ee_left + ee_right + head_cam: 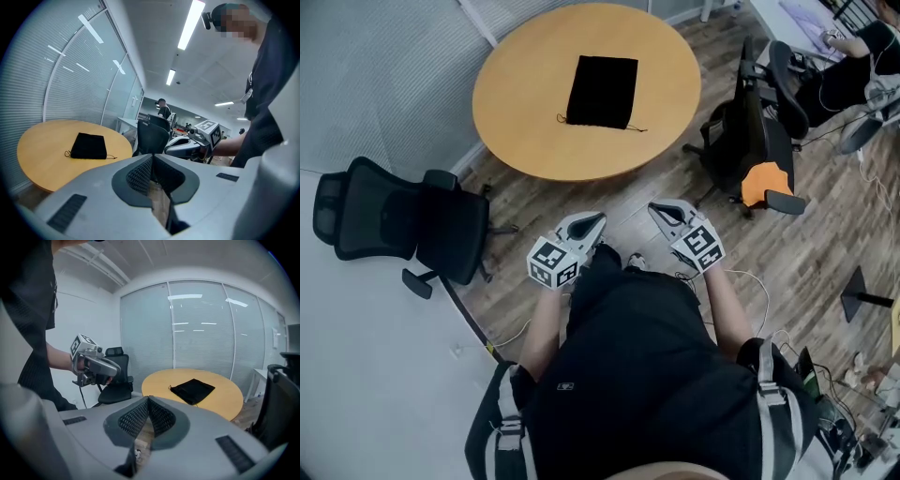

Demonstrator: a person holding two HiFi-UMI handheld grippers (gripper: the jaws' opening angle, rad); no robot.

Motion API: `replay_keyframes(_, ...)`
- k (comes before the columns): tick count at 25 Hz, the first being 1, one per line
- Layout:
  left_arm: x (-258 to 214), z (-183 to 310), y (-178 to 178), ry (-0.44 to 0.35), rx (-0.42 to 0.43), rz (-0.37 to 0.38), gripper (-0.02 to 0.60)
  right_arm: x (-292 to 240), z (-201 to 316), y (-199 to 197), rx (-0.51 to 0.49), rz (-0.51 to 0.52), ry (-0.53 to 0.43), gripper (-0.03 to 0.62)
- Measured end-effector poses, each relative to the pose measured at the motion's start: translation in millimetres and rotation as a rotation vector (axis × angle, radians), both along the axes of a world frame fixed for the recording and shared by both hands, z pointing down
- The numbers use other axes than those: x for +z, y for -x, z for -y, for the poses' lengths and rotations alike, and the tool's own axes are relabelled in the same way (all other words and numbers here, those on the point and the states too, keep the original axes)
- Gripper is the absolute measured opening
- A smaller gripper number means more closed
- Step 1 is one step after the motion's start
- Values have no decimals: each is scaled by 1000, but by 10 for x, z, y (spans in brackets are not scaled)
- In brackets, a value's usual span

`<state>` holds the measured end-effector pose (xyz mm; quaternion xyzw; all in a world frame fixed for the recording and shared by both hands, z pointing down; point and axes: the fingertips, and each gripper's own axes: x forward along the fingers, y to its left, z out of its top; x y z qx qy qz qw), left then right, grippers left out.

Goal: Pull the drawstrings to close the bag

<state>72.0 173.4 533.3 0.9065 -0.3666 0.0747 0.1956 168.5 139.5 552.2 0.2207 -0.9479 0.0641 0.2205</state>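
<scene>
A black drawstring bag (pixel 602 91) lies flat near the middle of the round wooden table (pixel 534 141), its thin drawstrings trailing along its near edge. The bag (pixel 88 146) shows far off in the left gripper view, and the bag (pixel 192 390) likewise in the right gripper view. My left gripper (pixel 594 223) and right gripper (pixel 659 212) are held close to the person's body, well short of the table, both shut with nothing between the jaws. Each gripper sees the other: the right gripper (pixel 190 146) and the left gripper (pixel 96 365).
A black office chair (pixel 398 223) stands left of the person, another black chair (pixel 750 131) with an orange item on its seat stands right of the table. A person sits at a desk at the far right. Cables lie on the wooden floor.
</scene>
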Motion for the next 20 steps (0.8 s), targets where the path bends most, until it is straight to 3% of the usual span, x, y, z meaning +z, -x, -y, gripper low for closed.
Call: replay_keyframes(20,0,37,143,-5,-122,-2,20,32,-3,-28,-73,5,8,60)
